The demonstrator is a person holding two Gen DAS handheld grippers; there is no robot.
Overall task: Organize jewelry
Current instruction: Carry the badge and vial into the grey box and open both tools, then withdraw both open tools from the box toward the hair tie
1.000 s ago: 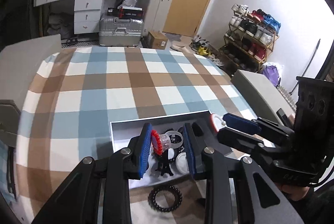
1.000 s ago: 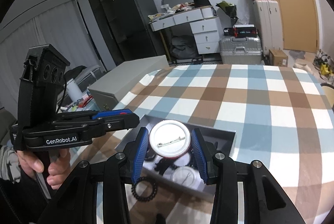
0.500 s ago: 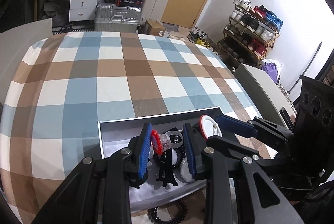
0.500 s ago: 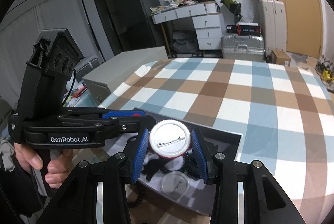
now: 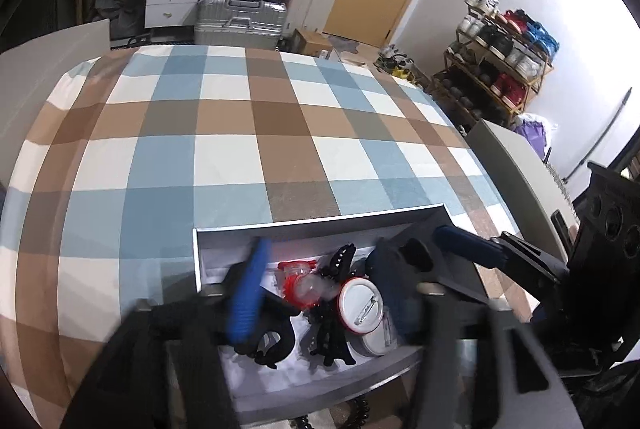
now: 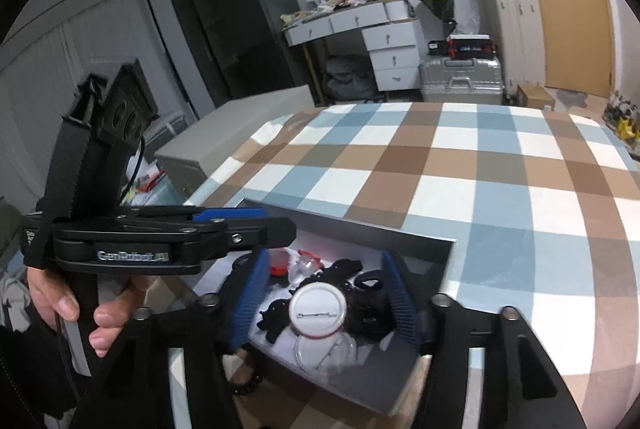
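Note:
A grey box (image 5: 320,222) sits on the checked cloth, seen in both wrist views. Inside lie a red and clear ring (image 5: 298,281), a white pin badge (image 5: 360,309) face down, and black hair clips (image 5: 332,341). My left gripper (image 5: 320,257) hangs over the box with its jaws opening; the ring lies loose below, touching neither pad. My right gripper (image 6: 325,261) is opening too. The white badge (image 6: 316,311) rests in the box (image 6: 448,257) between its blue pads (image 6: 252,301), free of both. The left gripper (image 6: 272,221) shows at the box's left rim.
A clear badge (image 6: 324,349) lies under the white one. A black bead bracelet (image 6: 244,385) lies outside the box's near edge. A person's hand (image 6: 60,303) holds the left gripper's handle. The checked cloth (image 5: 240,149) stretches beyond the box. Furniture, suitcases and a shoe rack stand behind.
Both grippers widened and sank toward the box. The left let go of the red ring and the right let go of the white badge; both items now lie in the box.

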